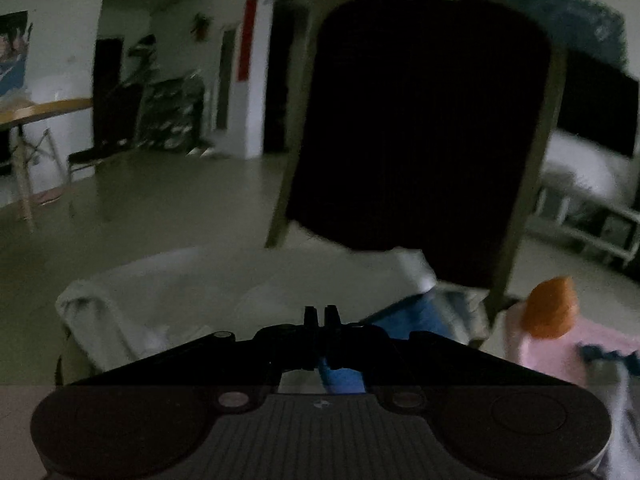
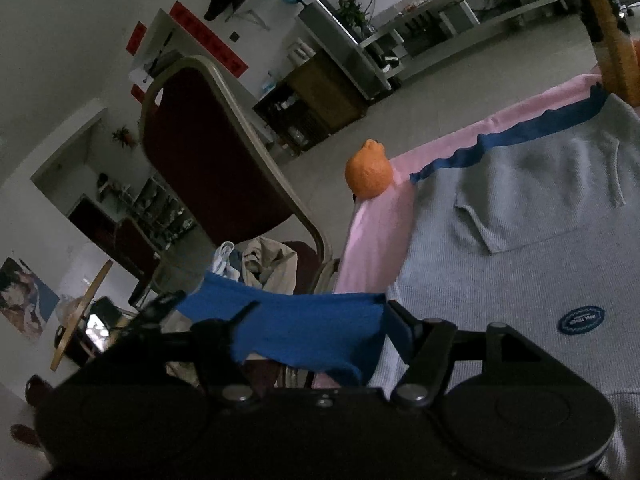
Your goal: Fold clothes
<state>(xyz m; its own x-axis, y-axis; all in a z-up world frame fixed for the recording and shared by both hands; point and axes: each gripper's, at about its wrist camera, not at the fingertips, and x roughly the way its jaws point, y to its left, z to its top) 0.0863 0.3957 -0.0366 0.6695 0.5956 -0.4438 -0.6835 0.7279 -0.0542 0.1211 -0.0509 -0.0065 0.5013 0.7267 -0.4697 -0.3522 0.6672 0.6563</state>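
Your right claw (image 2: 320, 320) is pinching the blue hem (image 2: 304, 332) of the grey garment (image 2: 520, 248), with the band bunching and draping across its fingers. Your left claw (image 1: 321, 314) is pressing its tips nearly together; blue cloth is showing just beyond and under it, but the blur is keeping me from telling whether it is gripping that cloth.

The garment is lying spread on the pink-covered counter (image 2: 440, 148), chest pocket and round badge (image 2: 580, 320) facing up, its other blue band running along the far edge. An orange fruit (image 2: 368, 174) is sitting on the counter's corner, beside the dark chair (image 2: 208, 152), whose seat is holding more clothes.

You are, I judge, starting the first fold. Next you will be carrying the hem evenly across toward the far band, well clear of the fruit.
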